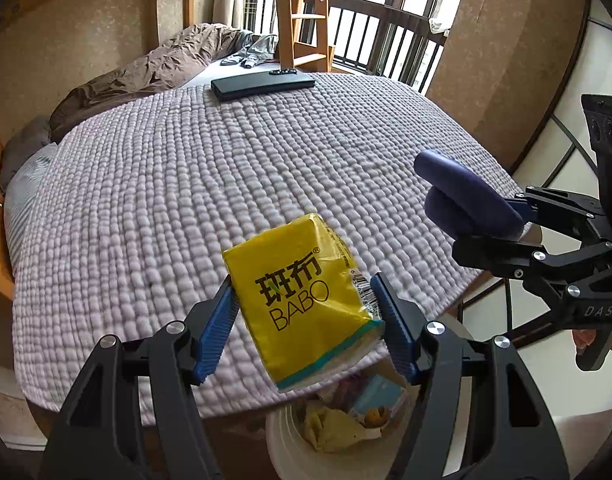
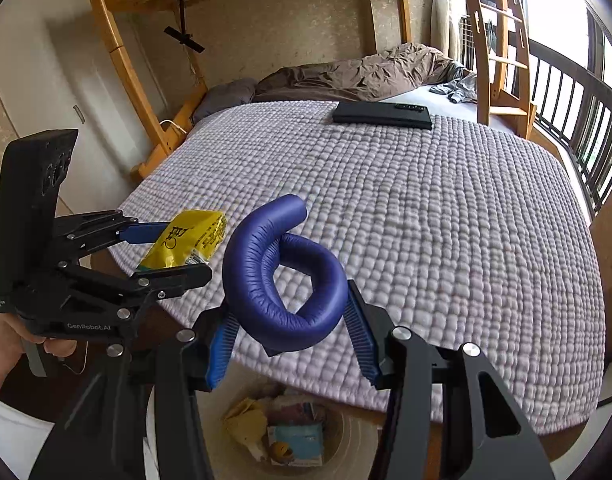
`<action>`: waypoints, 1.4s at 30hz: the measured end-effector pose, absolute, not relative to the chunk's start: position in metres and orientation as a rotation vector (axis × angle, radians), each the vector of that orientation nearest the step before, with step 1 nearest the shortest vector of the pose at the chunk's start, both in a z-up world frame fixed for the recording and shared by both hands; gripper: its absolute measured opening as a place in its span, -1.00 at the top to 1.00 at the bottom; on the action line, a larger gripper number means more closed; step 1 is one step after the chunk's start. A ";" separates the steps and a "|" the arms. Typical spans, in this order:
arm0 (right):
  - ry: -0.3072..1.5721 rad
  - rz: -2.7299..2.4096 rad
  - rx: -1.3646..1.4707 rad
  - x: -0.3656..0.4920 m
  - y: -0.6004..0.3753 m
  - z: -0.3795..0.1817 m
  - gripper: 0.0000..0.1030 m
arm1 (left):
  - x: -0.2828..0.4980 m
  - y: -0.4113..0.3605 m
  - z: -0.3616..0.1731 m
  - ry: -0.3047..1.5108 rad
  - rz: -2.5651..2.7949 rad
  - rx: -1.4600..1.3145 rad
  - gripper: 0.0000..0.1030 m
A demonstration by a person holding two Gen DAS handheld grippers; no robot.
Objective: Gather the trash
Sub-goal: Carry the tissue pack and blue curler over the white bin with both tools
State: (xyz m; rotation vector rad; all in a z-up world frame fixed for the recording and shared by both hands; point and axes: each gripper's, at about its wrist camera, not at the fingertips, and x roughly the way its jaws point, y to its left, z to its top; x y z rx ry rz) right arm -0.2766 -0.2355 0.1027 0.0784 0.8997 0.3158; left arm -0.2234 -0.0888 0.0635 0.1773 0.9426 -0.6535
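Observation:
My left gripper (image 1: 303, 316) is shut on a yellow BABO tissue pack (image 1: 301, 300), held tilted over the white trash bin (image 1: 281, 440) at the foot of the bed. The pack also shows in the right wrist view (image 2: 185, 240). My right gripper (image 2: 289, 332) is shut on a curled blue foam tube (image 2: 281, 276), held above the same bin (image 2: 358, 436), just right of the left gripper (image 2: 161, 252). The tube shows in the left wrist view (image 1: 462, 200). The bin holds crumpled yellow paper (image 1: 330, 426) and other wrappers.
A lilac knitted blanket (image 1: 225, 184) covers the bed. A flat black box (image 1: 261, 84) lies at its far end, with a brown duvet (image 1: 145, 72) and grey clothes behind. A wooden bunk ladder (image 1: 301, 12) and balcony railing (image 1: 386, 36) stand beyond.

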 end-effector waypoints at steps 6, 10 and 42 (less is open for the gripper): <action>0.917 0.320 0.086 -0.295 -0.233 0.100 0.04 | -0.241 -0.085 0.060 0.958 -0.654 0.191 -0.31; 0.929 0.325 0.094 -0.306 -0.232 0.099 0.04 | -0.253 -0.083 0.057 0.970 -0.662 0.191 -0.31; 1.079 0.373 0.094 -0.382 -0.220 0.059 0.04 | -0.337 -0.089 0.016 1.075 -0.718 0.302 -0.31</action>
